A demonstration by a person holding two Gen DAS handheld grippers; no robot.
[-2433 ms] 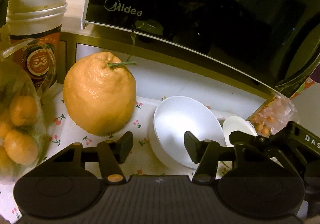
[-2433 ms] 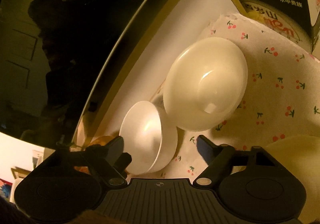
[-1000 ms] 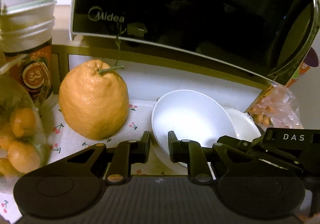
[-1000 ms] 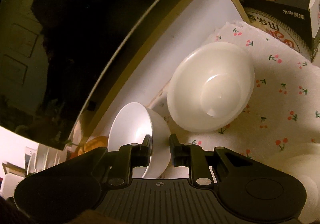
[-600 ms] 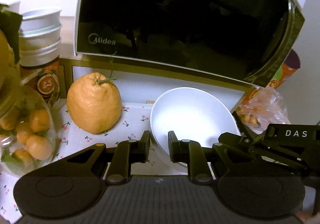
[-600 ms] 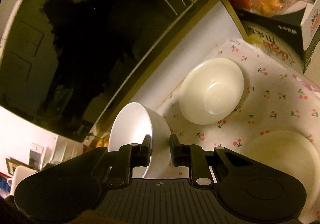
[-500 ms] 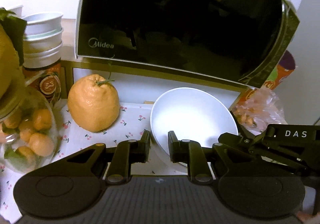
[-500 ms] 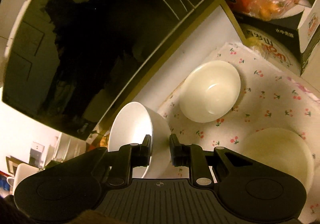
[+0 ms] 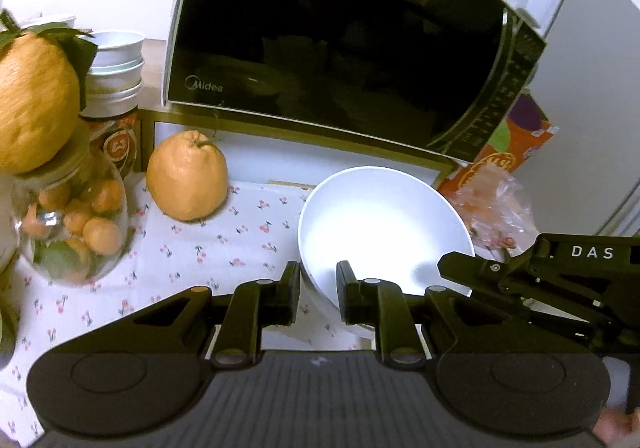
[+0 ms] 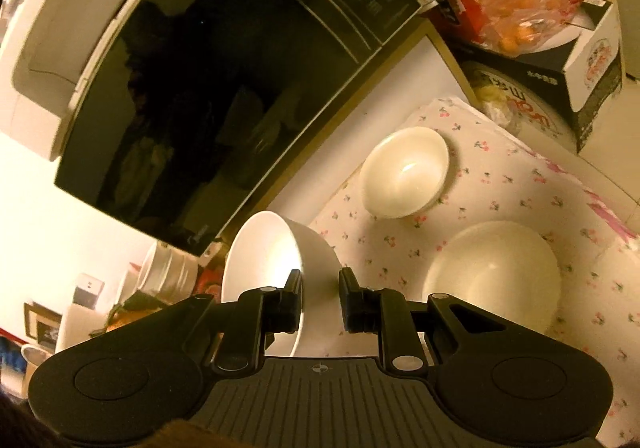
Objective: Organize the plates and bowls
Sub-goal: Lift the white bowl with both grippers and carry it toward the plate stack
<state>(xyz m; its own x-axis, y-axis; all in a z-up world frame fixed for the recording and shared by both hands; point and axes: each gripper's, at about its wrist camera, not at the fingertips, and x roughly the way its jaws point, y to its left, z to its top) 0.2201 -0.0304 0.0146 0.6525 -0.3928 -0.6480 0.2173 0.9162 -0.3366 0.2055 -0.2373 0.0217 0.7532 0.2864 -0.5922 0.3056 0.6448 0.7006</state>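
left wrist view: pretty cluttered spot under a Midea microwave (image 9: 336, 47)
left gripper (image 9: 318, 288): fingers pinched on the near rim of a white bowl (image 9: 380, 224), one finger outside the wall, the other inside
white bowl: tipped up so the inside faces the camera, held clear of the cherry-print cloth (image 9: 208, 248) that covers the desk
right gripper, as seen from here: its black frame comes in from the right and reaches the bowl's right edge
big orange citrus (image 9: 187, 175): sits on the cloth left of the bowl, well apart from it, stem up
glass jar (image 9: 70, 224): far left, full of small oranges, another big orange fruit (image 9: 34, 103) perched on top
stacked cups (image 9: 114, 59): behind the jar, next to the microwave
bag of snacks (image 9: 496, 199): just behind the bowl on the right
right wrist view: same bowl from the other side
right gripper (image 10: 320, 300): clamped on the white bowl (image 10: 264, 268), rim wall sandwiched between both fingers, bowl standing nearly on edge
second bowl (image 10: 406, 171): upright on the cloth near the microwave's base, not touching anything
third bowl (image 10: 492, 276): also upright on the cloth, closer to the camera, to the right of the gripper
boxes (image 10: 560, 59): top right, a plastic bag of orange stuff resting on them
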